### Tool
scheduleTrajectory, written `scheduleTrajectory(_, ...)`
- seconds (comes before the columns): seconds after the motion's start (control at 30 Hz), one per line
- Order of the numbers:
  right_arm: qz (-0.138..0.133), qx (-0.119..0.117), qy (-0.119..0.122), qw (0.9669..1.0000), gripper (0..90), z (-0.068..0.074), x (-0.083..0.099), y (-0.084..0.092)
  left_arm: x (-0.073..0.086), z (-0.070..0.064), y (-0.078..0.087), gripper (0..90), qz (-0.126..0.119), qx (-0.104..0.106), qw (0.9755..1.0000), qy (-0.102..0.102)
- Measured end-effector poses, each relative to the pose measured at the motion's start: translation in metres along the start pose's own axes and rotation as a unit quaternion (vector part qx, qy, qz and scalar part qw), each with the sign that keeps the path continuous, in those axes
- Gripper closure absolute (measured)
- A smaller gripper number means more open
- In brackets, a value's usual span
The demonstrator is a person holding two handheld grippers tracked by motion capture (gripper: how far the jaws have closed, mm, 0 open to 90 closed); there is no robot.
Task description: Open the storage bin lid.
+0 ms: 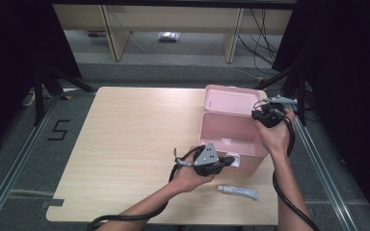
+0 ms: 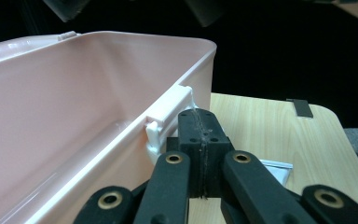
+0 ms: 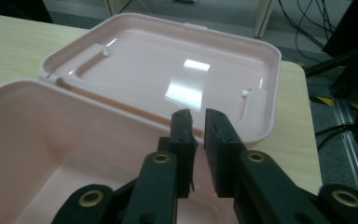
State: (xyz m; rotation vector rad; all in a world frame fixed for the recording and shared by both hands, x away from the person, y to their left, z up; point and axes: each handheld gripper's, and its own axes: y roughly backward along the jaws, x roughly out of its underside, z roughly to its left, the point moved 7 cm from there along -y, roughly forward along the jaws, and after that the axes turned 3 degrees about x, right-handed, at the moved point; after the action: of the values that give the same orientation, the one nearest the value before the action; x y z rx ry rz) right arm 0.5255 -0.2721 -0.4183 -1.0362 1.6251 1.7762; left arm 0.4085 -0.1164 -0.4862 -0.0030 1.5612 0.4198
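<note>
Looking down on the wooden table [image 1: 125, 144], we see the pink box [image 1: 229, 139] standing open near its right edge, its lid [image 1: 231, 99] folded back flat behind the body. Our left gripper [image 1: 229, 161] sits at the box's near wall; in the left gripper view [image 2: 200, 140] its jaws are pressed fully together with nothing between them, and their tips lie just beside the white latch [image 2: 168, 116] on the rim, whether touching it we cannot tell. The box's hollow interior opens to the left of those jaws, and bare table stretches beyond them.

Our right gripper [image 1: 262, 115] hovers over the far right corner of the box. In the right gripper view [image 3: 199, 128] its jaws stand slightly parted, a narrow gap between the pads, gripping nothing; the hinged edge and the glossy inner face of the lid [image 3: 177, 70] lie just ahead of the tips, the box's cavity below them.

Nearer us than the left gripper, a small white tube [image 1: 237, 192] lies flat on the table, apart from the box.
</note>
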Motion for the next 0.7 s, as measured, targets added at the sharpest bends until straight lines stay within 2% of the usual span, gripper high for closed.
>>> scheduleTrajectory(0.03, 0.002, -0.001, 0.01, 0.9999, 81.6, -0.001, 0.002, 0.003, 0.0, 0.0, 0.0, 89.4, 0.0, 0.0, 1.0, 0.002)
scheduleTrajectory(0.07, 0.005, -0.006, 0.0, 1.0, 81.3, 0.002, 0.005, 0.007, 0.0, 0.0, 0.0, 89.4, 0.001, 0.0, 1.0, 0.002)
scheduleTrajectory(0.1, 0.005, -0.011, 0.014, 0.9998, 81.1, 0.001, 0.006, 0.011, 0.0, 0.0, 0.0, 89.4, 0.0, 0.0, 1.0, 0.0)
scheduleTrajectory(0.2, 0.006, -0.023, 0.009, 0.9997, 80.2, 0.006, 0.013, 0.021, 0.0, 0.0, 0.0, 89.4, 0.001, 0.0, 1.0, 0.001)
scheduleTrajectory(0.27, 0.014, -0.031, 0.013, 0.9993, 79.7, 0.008, 0.018, 0.028, 0.0, 0.0, 0.0, 89.4, 0.003, 0.0, 1.0, 0.002)
scheduleTrajectory(0.3, 0.01, -0.031, 0.025, 0.9992, 79.5, 0.007, 0.02, 0.03, 0.0, 0.0, 0.0, 89.4, 0.003, 0.0, 1.0, 0.002)
scheduleTrajectory(0.33, 0.009, -0.041, 0.021, 0.9989, 79.3, 0.009, 0.022, 0.034, 0.0, 0.0, 0.0, 89.4, 0.003, -0.001, 1.0, 0.002)
scheduleTrajectory(0.37, 0.014, -0.04, 0.02, 0.9989, 79.0, 0.01, 0.025, 0.039, 0.0, 0.0, 0.0, 89.3, 0.004, -0.001, 1.0, 0.003)
scheduleTrajectory(0.4, 0.01, -0.041, 0.035, 0.9985, 78.9, 0.009, 0.026, 0.041, -0.001, 0.0, 0.0, 89.2, 0.003, -0.001, 1.0, 0.002)
scheduleTrajectory(0.43, 0.007, -0.047, 0.031, 0.9984, 78.6, 0.011, 0.028, 0.044, -0.001, 0.0, 0.0, 89.1, 0.005, -0.002, 1.0, -0.001)
scheduleTrajectory(0.47, 0.01, -0.044, 0.041, 0.9981, 78.3, 0.01, 0.03, 0.047, -0.001, 0.0, 0.0, 89.0, 0.006, -0.003, 1.0, -0.001)
scheduleTrajectory(0.57, 0.017, -0.054, 0.036, 0.9978, 77.3, 0.017, 0.037, 0.056, -0.002, 0.0, 0.0, 88.6, 0.006, -0.004, 1.0, -0.003)
scheduleTrajectory(0.6, 0.018, -0.055, 0.044, 0.9974, 77.0, 0.017, 0.039, 0.058, -0.002, 0.0, 0.0, 88.5, 0.007, -0.004, 1.0, -0.002)
scheduleTrajectory(0.67, 0.023, -0.06, 0.041, 0.9971, 76.5, 0.021, 0.043, 0.063, -0.002, 0.0, 0.0, 88.4, 0.006, -0.004, 1.0, -0.003)
scheduleTrajectory(0.7, 0.011, -0.06, 0.066, 0.996, 76.2, 0.018, 0.044, 0.064, -0.002, 0.0, 0.0, 88.3, 0.006, -0.004, 1.0, -0.003)
